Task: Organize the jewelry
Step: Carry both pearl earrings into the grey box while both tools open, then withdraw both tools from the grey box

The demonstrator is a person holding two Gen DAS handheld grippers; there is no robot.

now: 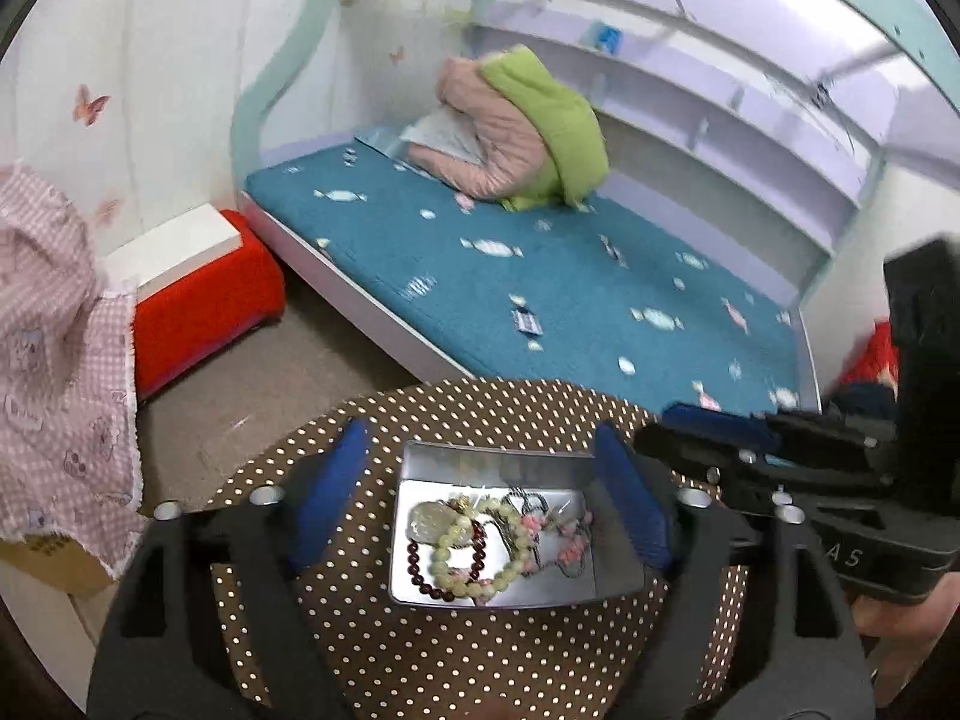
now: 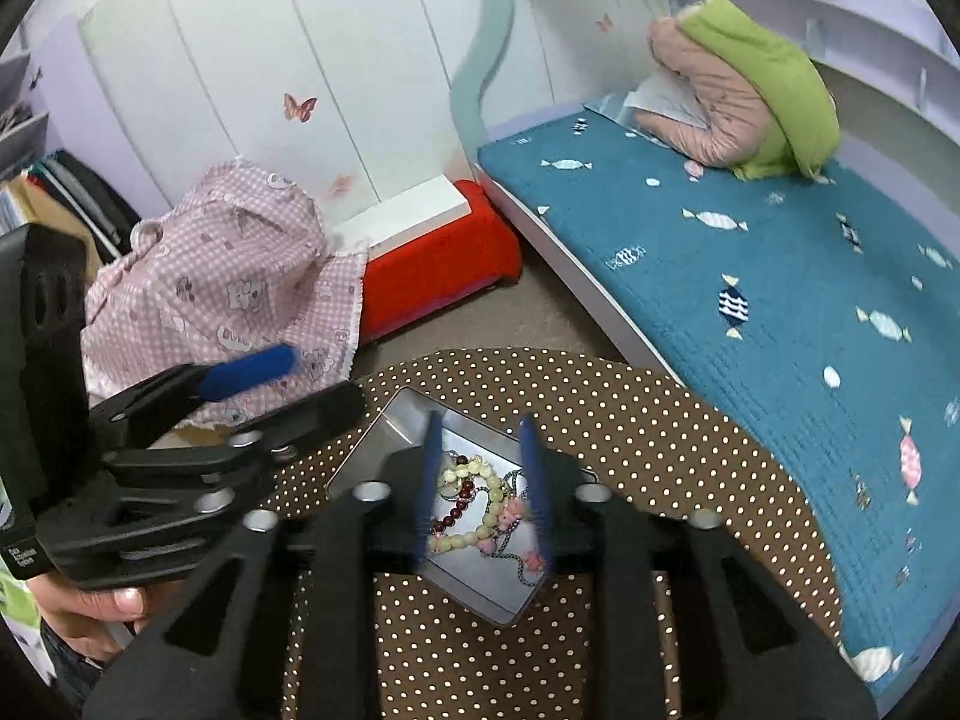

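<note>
A silver metal tin (image 1: 420,585) sits on a round brown polka-dot table (image 1: 456,660). It holds a pale green bead bracelet (image 1: 474,552), a dark red bead bracelet (image 1: 420,570), a pink flower chain (image 1: 570,540) and a clear stone pendant (image 1: 429,519). My left gripper (image 1: 480,468) is open, its blue fingers on either side of the tin, above it. My right gripper (image 2: 480,480) is open over the tin (image 2: 366,456), with the green bracelet (image 2: 474,531) and the red bracelet (image 2: 459,510) between its blue fingers (image 2: 427,480). Each gripper shows at the edge of the other's view.
A bed with a teal candy-print cover (image 1: 570,288) lies behind the table, with a green and pink jacket (image 1: 528,132) on it. A red stool (image 1: 204,306) and pink checked cloth (image 1: 54,360) are at left. White shelves (image 1: 750,120) run along the wall.
</note>
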